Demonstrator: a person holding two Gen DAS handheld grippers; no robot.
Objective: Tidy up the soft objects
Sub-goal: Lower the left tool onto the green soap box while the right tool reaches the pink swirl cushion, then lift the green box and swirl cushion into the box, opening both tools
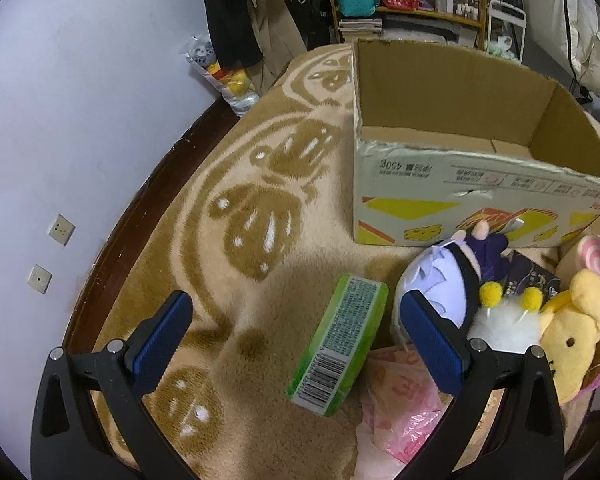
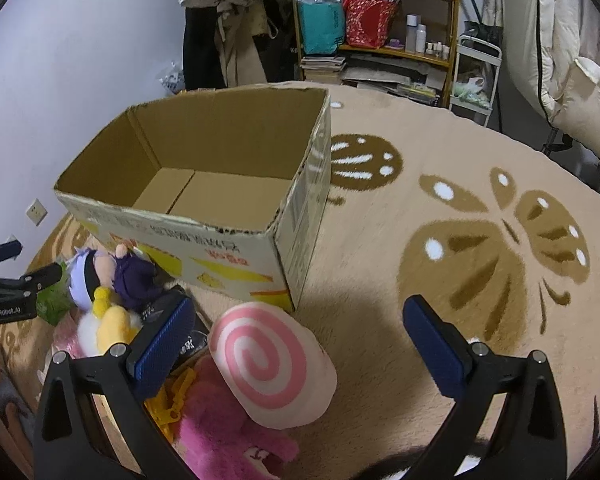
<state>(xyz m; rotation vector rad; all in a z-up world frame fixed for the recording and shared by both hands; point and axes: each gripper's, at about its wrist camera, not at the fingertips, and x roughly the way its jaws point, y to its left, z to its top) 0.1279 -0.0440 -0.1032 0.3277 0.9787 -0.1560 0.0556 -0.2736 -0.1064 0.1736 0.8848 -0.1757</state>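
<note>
An open, empty cardboard box (image 1: pixel 440 216) (image 2: pixel 172 232) stands on a beige blanket. In front of it lies a heap of soft toys: a purple-and-white doll (image 1: pixel 460 268) (image 2: pixel 100 272), a yellow plush (image 1: pixel 576 320) (image 2: pixel 114 328), a pink swirl roll cushion (image 2: pixel 268 364) and a magenta plush (image 2: pixel 224 432). A green packet (image 1: pixel 340 344) lies between the left fingers. My left gripper (image 1: pixel 296 332) is open and empty above it; it also shows in the right wrist view (image 2: pixel 16 280). My right gripper (image 2: pixel 300 328) is open and empty over the swirl cushion.
A pink plastic bag (image 1: pixel 404 412) lies under the toys. A wall (image 1: pixel 80 100) and dark bed frame (image 1: pixel 140 216) run along the left. Shelves (image 2: pixel 380 20), hanging clothes (image 2: pixel 228 32) and a white cart (image 2: pixel 476 76) stand behind the blanket (image 2: pixel 460 208).
</note>
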